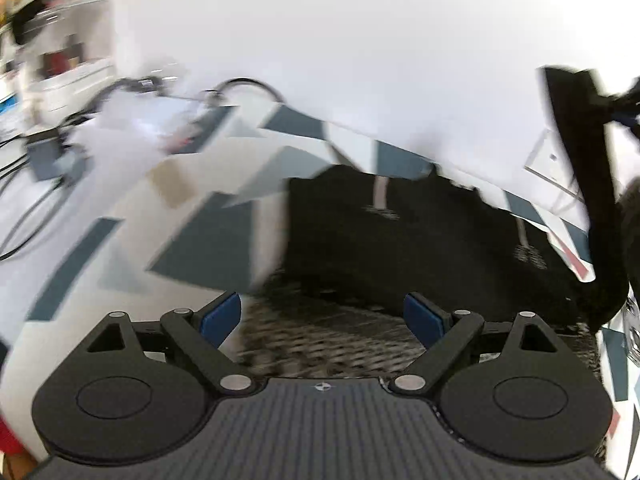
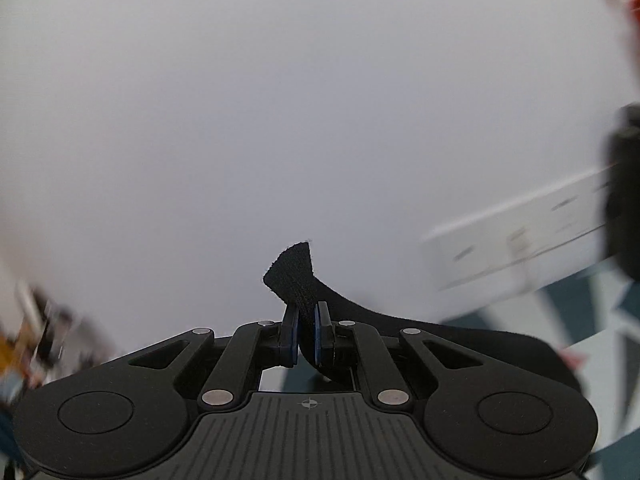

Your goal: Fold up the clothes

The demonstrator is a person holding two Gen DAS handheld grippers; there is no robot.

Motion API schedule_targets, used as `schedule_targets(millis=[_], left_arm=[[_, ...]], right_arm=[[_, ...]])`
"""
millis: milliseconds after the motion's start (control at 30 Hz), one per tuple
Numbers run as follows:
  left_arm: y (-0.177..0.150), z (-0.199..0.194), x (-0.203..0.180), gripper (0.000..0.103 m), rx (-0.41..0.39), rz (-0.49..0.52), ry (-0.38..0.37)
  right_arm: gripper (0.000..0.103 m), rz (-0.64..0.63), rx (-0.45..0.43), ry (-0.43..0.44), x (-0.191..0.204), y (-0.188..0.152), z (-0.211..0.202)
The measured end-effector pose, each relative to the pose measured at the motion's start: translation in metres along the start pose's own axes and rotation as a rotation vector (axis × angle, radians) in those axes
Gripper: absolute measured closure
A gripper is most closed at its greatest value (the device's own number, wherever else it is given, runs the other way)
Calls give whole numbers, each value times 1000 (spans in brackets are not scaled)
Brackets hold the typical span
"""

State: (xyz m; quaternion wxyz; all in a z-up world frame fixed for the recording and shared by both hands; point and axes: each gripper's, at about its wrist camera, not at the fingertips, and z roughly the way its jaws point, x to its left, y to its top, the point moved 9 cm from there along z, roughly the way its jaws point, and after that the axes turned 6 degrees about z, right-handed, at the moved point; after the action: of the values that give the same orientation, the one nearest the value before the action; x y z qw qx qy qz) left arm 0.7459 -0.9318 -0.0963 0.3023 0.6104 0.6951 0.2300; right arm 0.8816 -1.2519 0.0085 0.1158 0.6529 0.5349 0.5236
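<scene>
One black garment, soft and limp; right gripper pinches its edge, left gripper spread wide, empty. Hold by hems.

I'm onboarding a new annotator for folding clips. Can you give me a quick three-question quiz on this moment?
1. True or false: the right gripper is shut on a strip of the black fabric garment.
2. How do the jaws of the left gripper stand? A) wide apart B) clamped on cloth C) out of view
3. Fill in: the garment lies on a surface patterned with white, grey and ____ geometric shapes.

Key: 1 true; 2 A; 3 teal.
</scene>
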Motion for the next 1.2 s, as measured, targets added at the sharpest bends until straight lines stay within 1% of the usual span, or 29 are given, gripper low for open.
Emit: schedule_targets(millis=[133,233,267,367,433,467,533,567,667,700,767,900,967,1000,1033,1067,1133,1167,1200], left_arm=[[-12,-11,34,13,17,-29,22],[-18,-10,47,13,46,-22,43],[-20,-9,51,13,55,-19,49],[-15,0,45,13,62,0,28],[-11,6,42,13,66,13,14],[-9,9,40,13,68,19,7],[-5,16,36,13,73,32,-7],[-3,19,34,13,74,40,-14],[18,42,14,13,70,78,-47],[25,50,8,13,71,85,-57],[40,67,-4,13,71,102,-62],[62,107,-30,13,87,162,-77],[66,127,-38,14,108,172,-58],[67,136,-39,21,114,172,-47],[67,144,-41,24,119,172,-36],[67,149,-42,27,124,170,-26],[66,158,-44,32,130,166,-8],[66,160,-44,48,132,163,0],[65,163,-44,75,131,160,9]], right_arm=[[96,-87,162,47,48,-80,71],[96,-137,290,18,66,-141,110],[96,-151,317,6,70,-156,116],[95,-192,391,-27,80,-200,129],[86,-189,425,-36,78,-209,125],[79,-187,441,-41,77,-213,122],[74,-151,418,-40,72,-200,114],[71,-132,403,-34,65,-187,108],[70,-42,354,-32,35,-147,82],[70,-1,336,-51,17,-136,71],[70,85,299,-95,-20,-114,48],[68,293,206,-256,-109,-104,-7],[68,397,158,-338,-153,-100,-36],[68,449,134,-378,-175,-98,-51],[68,494,122,-409,-191,-102,-61],[68,537,113,-439,-206,-107,-69],[68,566,92,-465,-222,-110,-77],[68,557,87,-466,-225,-107,-73],[68,545,84,-466,-226,-103,-67]])
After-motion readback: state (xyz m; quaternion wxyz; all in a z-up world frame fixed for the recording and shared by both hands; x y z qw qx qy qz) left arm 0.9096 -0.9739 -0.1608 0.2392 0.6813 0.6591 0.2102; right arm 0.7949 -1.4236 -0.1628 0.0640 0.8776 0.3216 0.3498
